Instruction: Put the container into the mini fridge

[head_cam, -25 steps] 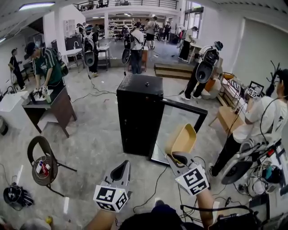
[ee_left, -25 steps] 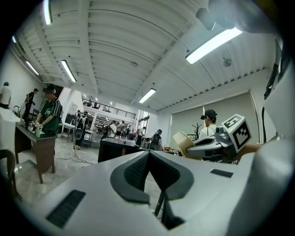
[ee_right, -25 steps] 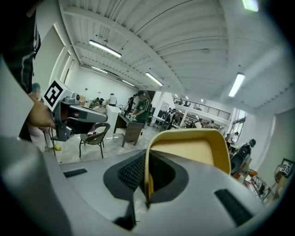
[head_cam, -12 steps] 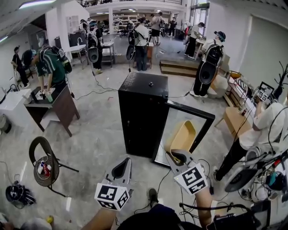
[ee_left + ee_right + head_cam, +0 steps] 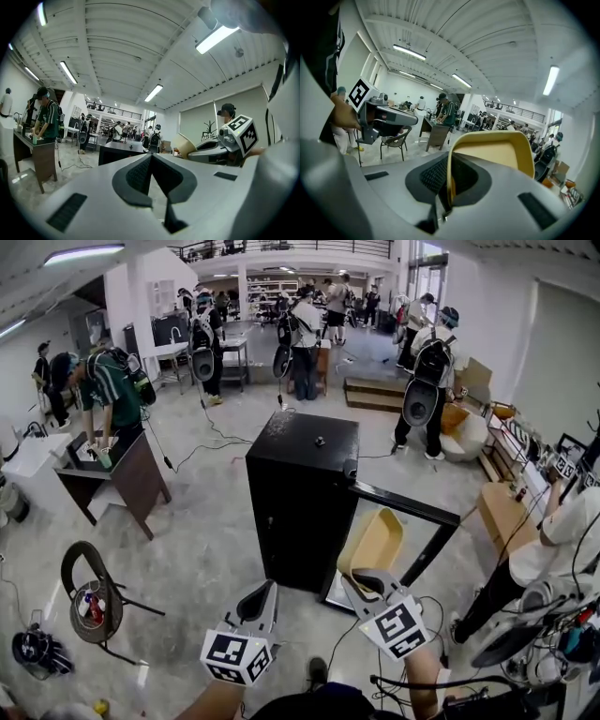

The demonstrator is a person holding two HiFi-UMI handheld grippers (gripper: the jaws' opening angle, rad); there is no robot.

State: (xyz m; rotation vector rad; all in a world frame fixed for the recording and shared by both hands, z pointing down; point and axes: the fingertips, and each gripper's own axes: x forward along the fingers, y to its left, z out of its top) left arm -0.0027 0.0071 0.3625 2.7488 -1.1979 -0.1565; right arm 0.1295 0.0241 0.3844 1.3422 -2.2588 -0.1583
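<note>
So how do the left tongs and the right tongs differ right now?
The right tongs are clamped on the rim of the yellow container, while the left tongs are shut on nothing. The right tongs point toward the open door of the mini fridge, and the left tongs point toward its black side. Both have their jaws closed.

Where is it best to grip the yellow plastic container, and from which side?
Grip the yellow plastic container by its thin rim wall, coming from the near edge, as the right gripper does: one jaw inside, one outside. The shallow open shape leaves that wall free.
</note>
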